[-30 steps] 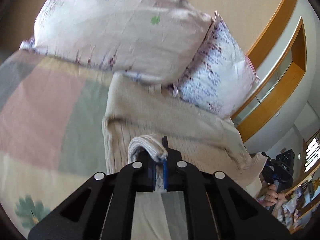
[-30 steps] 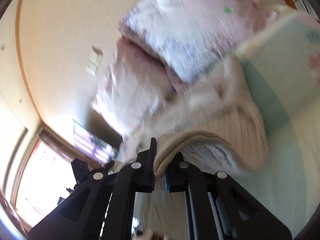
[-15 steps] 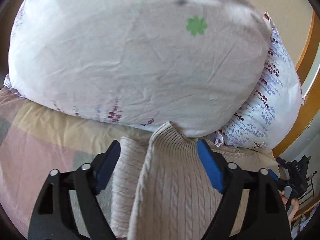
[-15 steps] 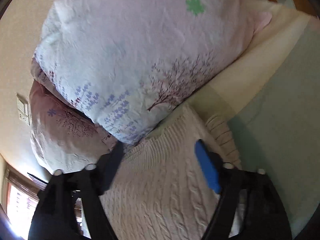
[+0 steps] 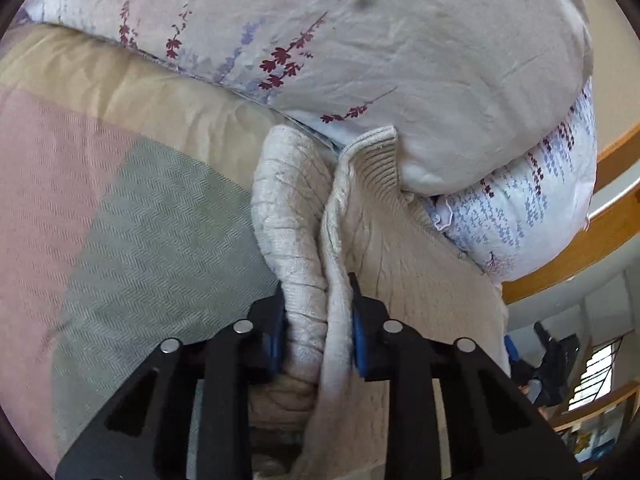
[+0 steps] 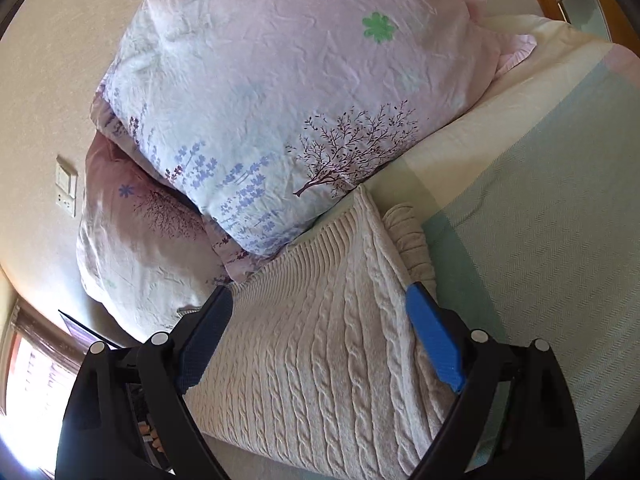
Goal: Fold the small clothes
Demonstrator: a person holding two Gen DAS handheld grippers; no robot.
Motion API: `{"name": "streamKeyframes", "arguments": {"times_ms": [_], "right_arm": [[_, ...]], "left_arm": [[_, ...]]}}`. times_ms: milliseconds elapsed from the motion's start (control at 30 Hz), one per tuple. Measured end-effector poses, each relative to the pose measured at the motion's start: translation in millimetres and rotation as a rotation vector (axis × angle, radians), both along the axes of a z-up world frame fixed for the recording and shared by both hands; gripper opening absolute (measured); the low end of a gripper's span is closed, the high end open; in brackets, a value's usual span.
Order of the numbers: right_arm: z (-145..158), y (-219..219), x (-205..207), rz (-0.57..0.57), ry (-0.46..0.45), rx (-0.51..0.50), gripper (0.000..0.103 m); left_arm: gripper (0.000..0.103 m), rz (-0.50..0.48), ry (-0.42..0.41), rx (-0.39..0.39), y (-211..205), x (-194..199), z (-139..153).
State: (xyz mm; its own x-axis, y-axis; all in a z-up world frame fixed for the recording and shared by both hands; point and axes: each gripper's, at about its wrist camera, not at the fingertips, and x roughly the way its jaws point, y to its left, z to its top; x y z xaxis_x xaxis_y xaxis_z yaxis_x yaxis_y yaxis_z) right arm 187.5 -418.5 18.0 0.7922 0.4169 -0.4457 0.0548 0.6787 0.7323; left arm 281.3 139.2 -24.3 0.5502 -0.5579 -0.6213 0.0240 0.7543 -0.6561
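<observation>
A cream cable-knit sweater lies on the bed, its ribbed edge up against the pillows. My left gripper is shut on a bunched fold of the sweater, with a rolled sleeve between its blue pads. In the right wrist view the sweater lies flat and folded. My right gripper is open above it, its blue pads spread wide and holding nothing. A rolled sleeve shows at the sweater's right edge.
Floral pillows are stacked at the head of the bed, also in the right wrist view. A pastel checked blanket covers the bed. A wooden headboard frame is at right. A wall switch is at left.
My left gripper went from shut to open and has now shut on the sweater's fold near the pillows. My right gripper let go of the sweater and stays open over it.
</observation>
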Motion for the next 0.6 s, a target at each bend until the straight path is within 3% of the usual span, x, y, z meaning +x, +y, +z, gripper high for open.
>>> {"name": "streamKeyframes", "arguments": {"times_ms": [100, 200, 333, 433, 533, 567, 600], "right_arm": [[0, -7, -6, 0.011, -0.002, 0.004, 0.090], [5, -16, -15, 0.003, -0.025, -0.021, 0.090], [14, -34, -25, -0.054, -0.059, -0.054, 0.090], [13, -49, -23, -0.096, -0.044, -0.044, 0.090], [7, -65, -12, -0.099, 0.015, -0.046, 0.090], [5, -72, -9, -0.088, 0.036, -0.025, 0.090], [3, -79, -6, -0.073, 0.054, 0.009, 0.090]], "left_arm": [[0.014, 0.001, -0.030, -0.097, -7, -6, 16], [0.013, -0.076, -0.131, -0.212, -47, -12, 59], [0.013, -0.264, -0.247, -0.323, -158, -5, 103], [0.017, -0.433, -0.170, -0.503, -258, 17, 87], [0.052, -0.539, 0.048, -0.731, -319, 34, 51], [0.064, -0.540, 0.057, -0.732, -320, 32, 51], [0.072, -0.534, 0.006, -0.688, -311, 27, 57]]}}
